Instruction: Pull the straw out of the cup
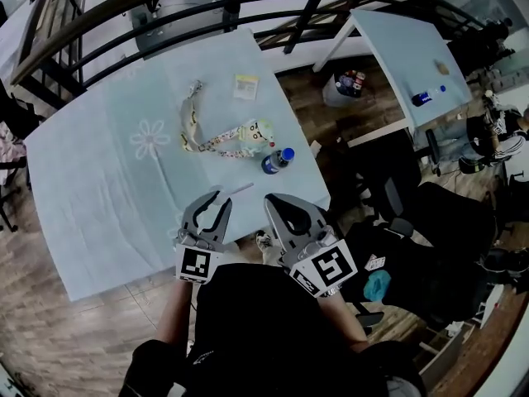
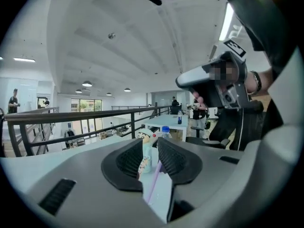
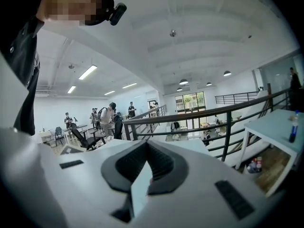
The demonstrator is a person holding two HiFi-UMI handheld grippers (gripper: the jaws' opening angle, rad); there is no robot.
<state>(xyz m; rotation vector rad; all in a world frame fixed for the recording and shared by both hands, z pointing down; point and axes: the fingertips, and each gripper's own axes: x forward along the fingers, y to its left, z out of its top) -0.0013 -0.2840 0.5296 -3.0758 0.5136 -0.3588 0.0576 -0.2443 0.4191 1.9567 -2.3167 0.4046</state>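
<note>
The left hand-held gripper (image 1: 221,198) is seen with jaws apart, clamped on nothing; the straw (image 2: 154,179) lies between them on the tabletop (image 1: 107,188), already out of the cup (image 1: 258,131), its long axis roughly along the jaws, toward that cup beyond; the right hand-held gripper (image 1: 277,201), jaws together and empty, is judged the farther.
</note>
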